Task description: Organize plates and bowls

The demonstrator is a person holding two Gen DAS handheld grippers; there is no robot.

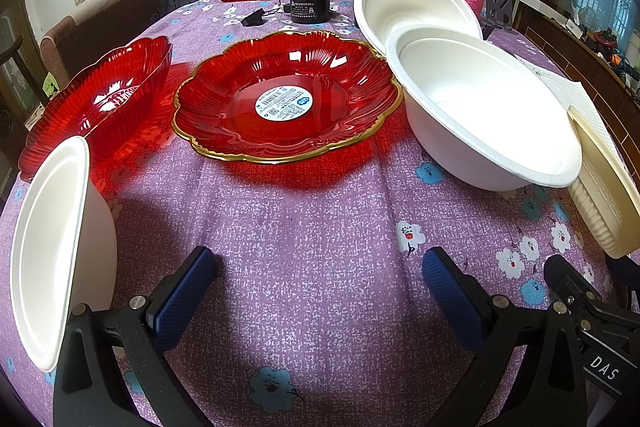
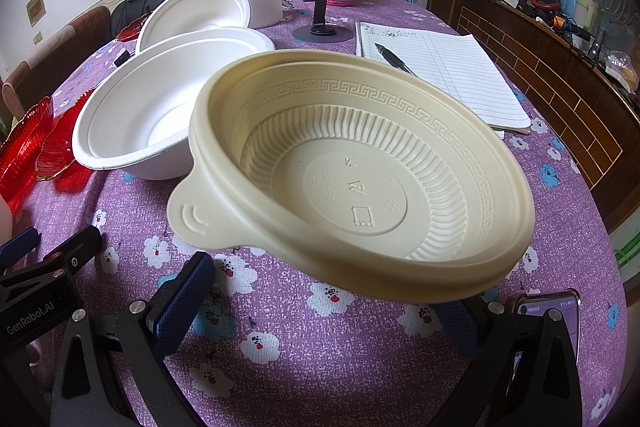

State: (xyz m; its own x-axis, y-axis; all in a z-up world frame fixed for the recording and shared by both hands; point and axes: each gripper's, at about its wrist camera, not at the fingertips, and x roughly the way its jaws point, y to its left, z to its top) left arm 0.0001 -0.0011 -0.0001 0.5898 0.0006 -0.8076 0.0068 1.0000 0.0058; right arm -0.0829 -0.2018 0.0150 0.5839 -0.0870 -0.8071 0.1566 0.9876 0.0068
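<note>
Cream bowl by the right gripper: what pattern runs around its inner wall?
A raised Greek-key band above vertical ribbing on the cream bowl, clearest in the right wrist view.

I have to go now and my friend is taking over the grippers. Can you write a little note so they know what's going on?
Left gripper: open, empty, above the purple tablecloth.
Right gripper: looks wide open; the cream bowl sits tilted in front of it. One finger is hidden, so whether it's held is unclear.
Two white bowls sit close together, maybe overlapping; another white bowl is at the left gripper's left.
Red gold-rimmed plate and a red dish lie apart.
Nothing clearly stacked yet; bowls and plates need grouping.
</note>
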